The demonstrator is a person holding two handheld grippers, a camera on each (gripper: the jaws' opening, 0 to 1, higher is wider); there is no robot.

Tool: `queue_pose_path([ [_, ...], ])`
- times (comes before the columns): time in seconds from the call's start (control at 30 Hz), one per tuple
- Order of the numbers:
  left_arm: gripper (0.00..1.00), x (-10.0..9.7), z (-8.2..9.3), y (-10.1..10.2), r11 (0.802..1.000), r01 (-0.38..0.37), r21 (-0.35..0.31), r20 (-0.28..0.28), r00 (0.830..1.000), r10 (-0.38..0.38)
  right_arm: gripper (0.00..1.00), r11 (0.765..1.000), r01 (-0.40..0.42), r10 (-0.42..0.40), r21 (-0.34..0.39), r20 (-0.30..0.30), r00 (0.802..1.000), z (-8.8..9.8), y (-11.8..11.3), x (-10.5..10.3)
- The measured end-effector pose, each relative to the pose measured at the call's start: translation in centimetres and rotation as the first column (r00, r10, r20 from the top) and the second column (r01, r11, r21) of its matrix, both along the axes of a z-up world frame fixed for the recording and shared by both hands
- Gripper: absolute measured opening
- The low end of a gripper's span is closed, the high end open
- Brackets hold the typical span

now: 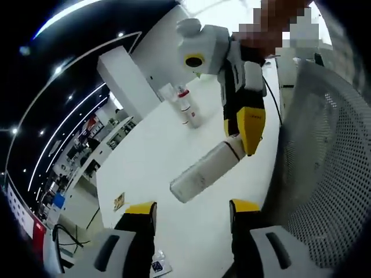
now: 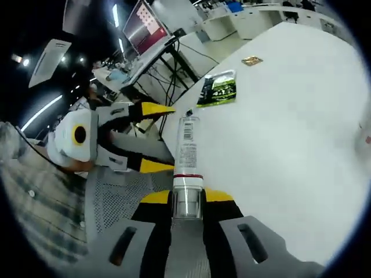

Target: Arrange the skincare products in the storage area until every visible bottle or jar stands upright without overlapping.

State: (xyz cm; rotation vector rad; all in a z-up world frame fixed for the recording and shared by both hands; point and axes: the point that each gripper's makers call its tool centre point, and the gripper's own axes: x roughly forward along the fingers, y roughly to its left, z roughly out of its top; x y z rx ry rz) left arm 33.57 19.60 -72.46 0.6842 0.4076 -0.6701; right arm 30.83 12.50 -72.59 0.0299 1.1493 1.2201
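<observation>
— So why is the right gripper (image 2: 186,204) carrying that white bottle (image 2: 186,153) lying flat in the air?

— Its fingers (image 2: 155,197) are pinching the clear cap end, so the body is sticking straight out ahead of them, over the edge of the white counter (image 2: 290,116). In the left gripper view the same bottle (image 1: 206,171) is hanging slanted above the counter (image 1: 156,156), touching nothing. I judge it is being brought in by the cap so it can be tipped base-down and stood up.

— And the left gripper (image 1: 192,213)?

— Its fingers (image 1: 141,212) are spread with nothing between them, waiting just below the bottle, perhaps to steady it.

— Anything already standing?

— One small bottle with a red band (image 1: 186,107) is standing upright farther along the counter, well apart. A grey mesh basket (image 1: 324,174) is sitting beside the counter edge, likely the storage area
</observation>
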Motion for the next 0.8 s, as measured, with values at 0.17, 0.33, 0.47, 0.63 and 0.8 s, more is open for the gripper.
queue_pose_path([
  [0.17, 0.61, -0.6, -0.3, -0.6, 0.997, 0.060, 0.044, -0.005, 0.998, -0.060, 0.17, 0.997, -0.083, 0.083, 0.002, -0.137, 0.987, 0.8, 0.7, -2.1],
  [0.33, 0.57, -1.0, -1.0, -0.7, 0.990, 0.097, 0.104, -0.026, 0.995, -0.095, 0.17, 0.989, -0.141, 0.146, 0.034, -0.245, 0.958, 2.3, 1.5, -3.3],
  [0.47, 0.32, -1.8, -0.9, -1.5, 0.974, 0.172, 0.148, -0.019, 0.985, -0.171, 0.17, 0.978, -0.204, 0.207, 0.041, -0.294, 0.933, 3.1, 1.9, -4.0],
  [0.63, 0.30, -1.8, -0.9, -1.2, 0.972, 0.170, 0.163, -0.020, 0.985, -0.169, 0.18, 0.976, -0.216, 0.210, 0.028, -0.380, 0.901, 3.4, 1.7, -4.0],
  [0.8, 0.28, -2.8, -0.9, -2.2, 0.977, 0.209, 0.052, -0.091, 0.975, -0.204, 0.20, 0.975, -0.210, 0.223, 0.078, -0.439, 0.870, 4.2, 1.1, -3.8],
])
